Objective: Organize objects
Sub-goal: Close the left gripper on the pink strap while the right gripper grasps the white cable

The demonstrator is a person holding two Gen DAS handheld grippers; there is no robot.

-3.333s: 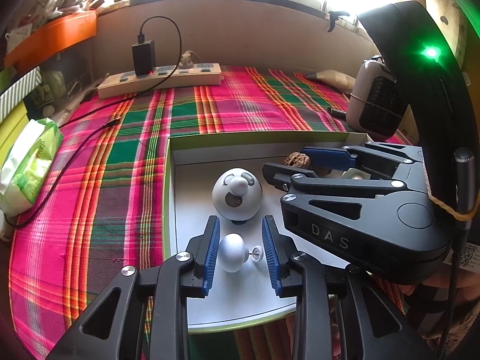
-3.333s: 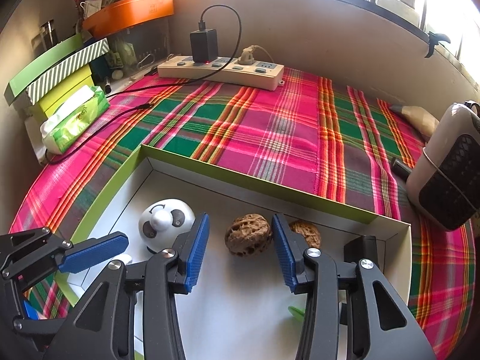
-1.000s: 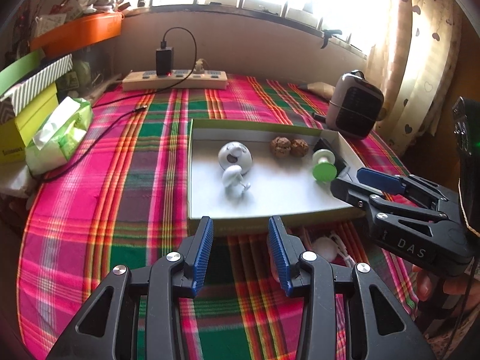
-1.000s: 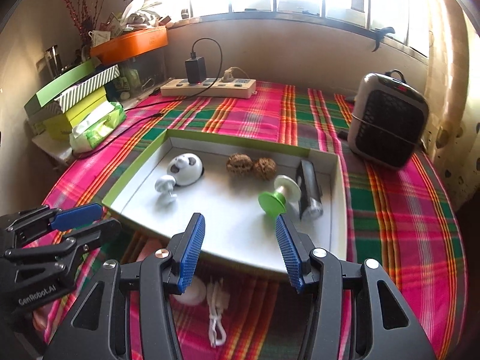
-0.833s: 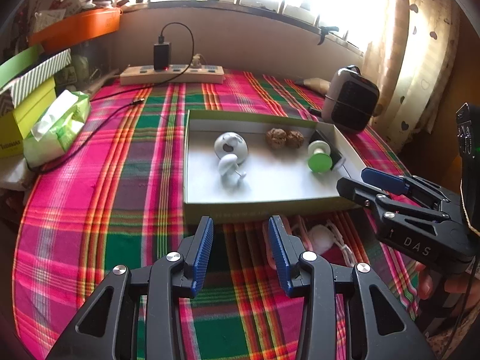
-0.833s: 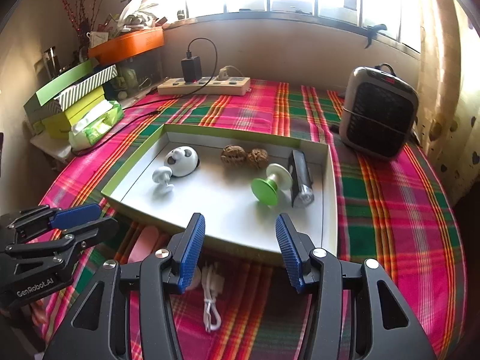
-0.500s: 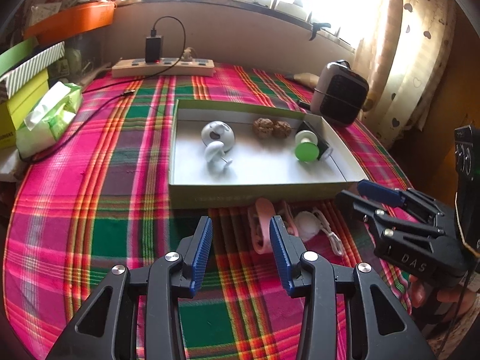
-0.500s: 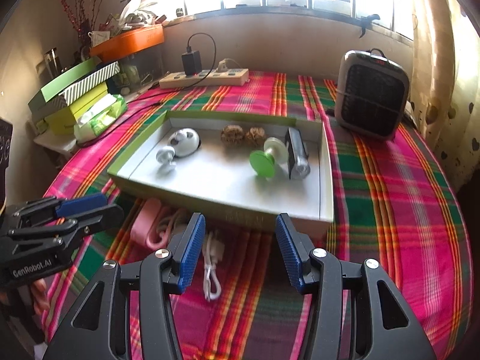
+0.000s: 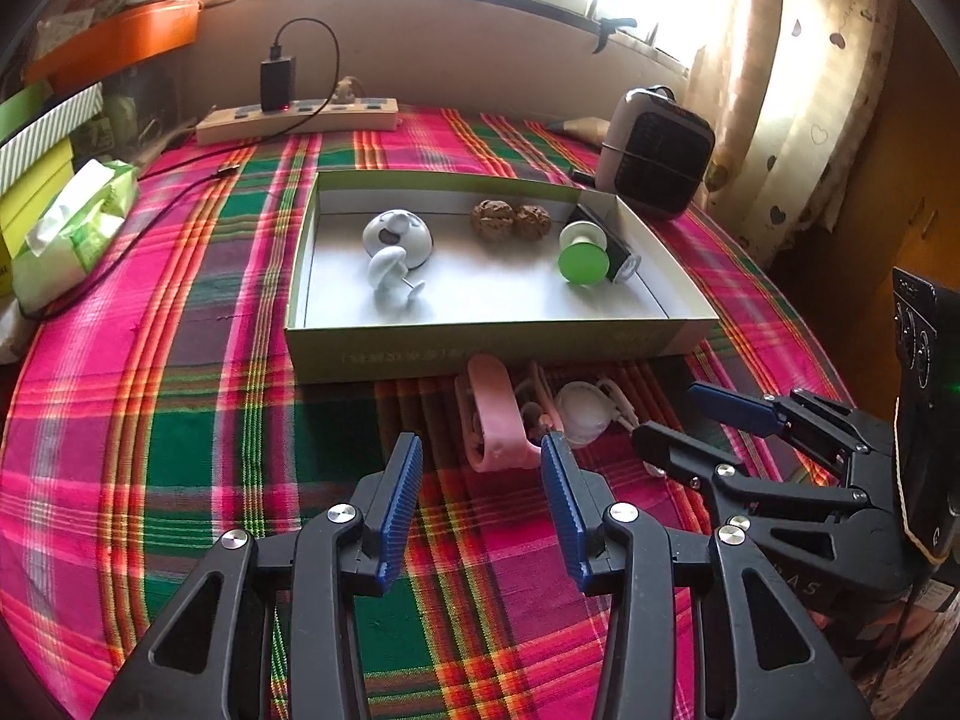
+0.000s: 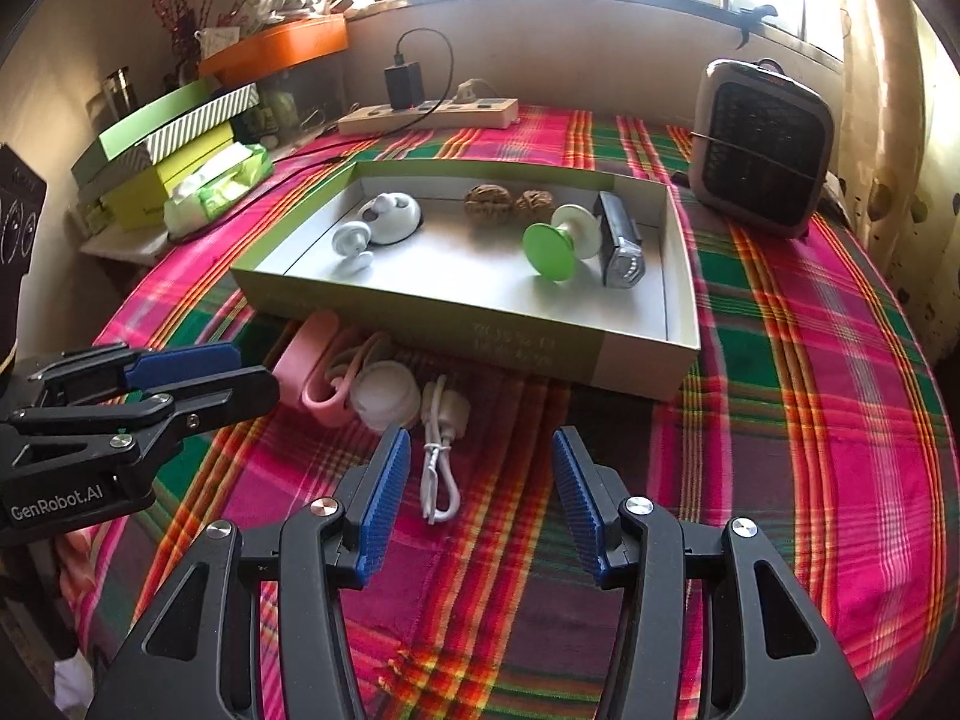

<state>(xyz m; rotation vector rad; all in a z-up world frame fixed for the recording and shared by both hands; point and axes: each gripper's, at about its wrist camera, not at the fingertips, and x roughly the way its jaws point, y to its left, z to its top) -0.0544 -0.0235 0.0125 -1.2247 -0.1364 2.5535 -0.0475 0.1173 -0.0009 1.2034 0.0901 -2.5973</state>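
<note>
The right gripper [image 10: 474, 489] hangs with fingers [image 10: 384, 495] apart over the plaid table [image 10: 810, 420], a white cable [image 10: 441, 462] just beyond. The left gripper [image 10: 198, 375] sits left, near a pink clip [image 10: 312, 360]. Farther off is the tray [image 10: 528, 342].

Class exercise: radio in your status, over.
Left gripper open, just widened; right gripper open, both empty. Pink case, white cable outside box. Nothing blocking.
</note>
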